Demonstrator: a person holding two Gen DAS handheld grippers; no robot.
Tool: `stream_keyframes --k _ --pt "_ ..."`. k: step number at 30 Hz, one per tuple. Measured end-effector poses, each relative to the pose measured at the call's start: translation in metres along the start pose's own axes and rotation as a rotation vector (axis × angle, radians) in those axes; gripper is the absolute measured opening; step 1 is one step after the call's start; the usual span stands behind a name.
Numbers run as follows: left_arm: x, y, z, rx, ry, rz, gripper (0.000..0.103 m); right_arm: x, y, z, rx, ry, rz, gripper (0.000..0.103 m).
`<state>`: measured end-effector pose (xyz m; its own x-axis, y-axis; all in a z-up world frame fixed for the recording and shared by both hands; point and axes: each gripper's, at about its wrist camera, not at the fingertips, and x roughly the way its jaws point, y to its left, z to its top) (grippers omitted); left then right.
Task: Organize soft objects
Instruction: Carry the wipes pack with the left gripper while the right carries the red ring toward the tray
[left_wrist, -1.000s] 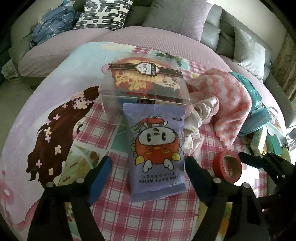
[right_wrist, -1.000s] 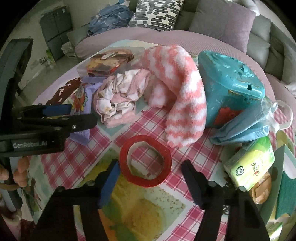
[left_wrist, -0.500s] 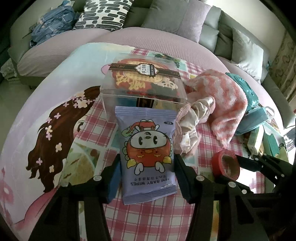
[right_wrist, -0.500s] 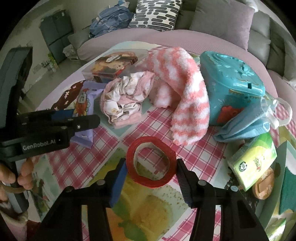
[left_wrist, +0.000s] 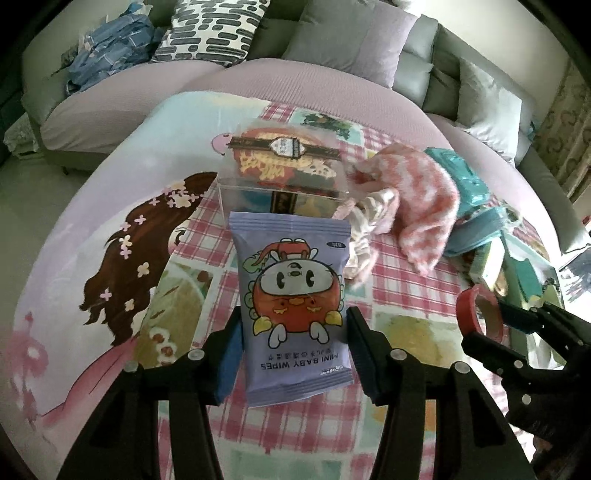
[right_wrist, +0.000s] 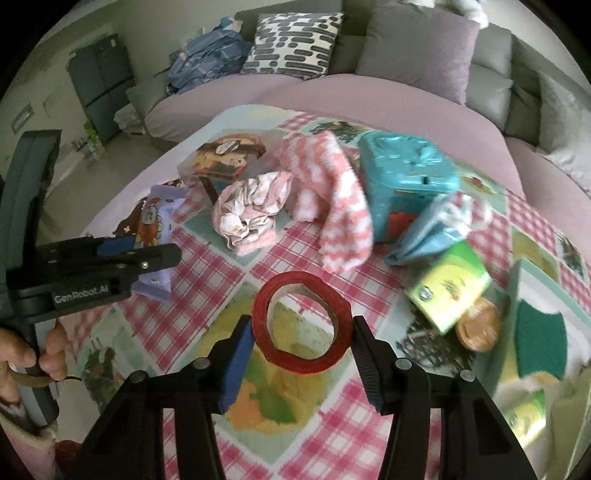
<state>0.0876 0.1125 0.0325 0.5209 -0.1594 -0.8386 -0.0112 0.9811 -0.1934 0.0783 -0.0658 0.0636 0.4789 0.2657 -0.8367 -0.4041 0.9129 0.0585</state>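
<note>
My left gripper is shut on a purple pack of mini baby wipes, lifted off the patterned cloth. My right gripper is shut on a red roll of tape, held above the cloth; the same tape shows at the right of the left wrist view. A crumpled pale pink cloth and a pink-and-white fuzzy sock lie behind the tape. The wipes and the left gripper appear at the left of the right wrist view.
A clear box with a printed lid stands behind the wipes. A teal box, a blue cloth, a green tissue pack and a green sponge sit to the right. A grey sofa with cushions runs along the back.
Both grippers closed: the left on the wipes pack, the right on the red tape. Both then lifted their objects off the cloth.
</note>
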Motion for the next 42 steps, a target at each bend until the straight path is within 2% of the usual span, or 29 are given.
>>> stream_keyframes --k 8,20,34,42 --pt "-0.037 -0.012 -0.008 0.025 -0.014 -0.004 0.055 -0.051 -0.011 -0.018 0.055 -0.035 -0.038 0.056" --pt "-0.077 -0.052 -0.017 0.093 -0.024 -0.013 0.055 -0.108 -0.038 -0.043 0.159 -0.104 -0.087 0.056" --pt "-0.099 -0.138 -0.017 0.212 -0.060 -0.010 0.055 -0.161 -0.107 -0.084 0.262 -0.171 -0.149 0.056" --pt "-0.102 -0.185 -0.016 0.273 -0.078 -0.012 0.055 -0.167 -0.151 -0.110 0.327 -0.176 -0.165 0.056"
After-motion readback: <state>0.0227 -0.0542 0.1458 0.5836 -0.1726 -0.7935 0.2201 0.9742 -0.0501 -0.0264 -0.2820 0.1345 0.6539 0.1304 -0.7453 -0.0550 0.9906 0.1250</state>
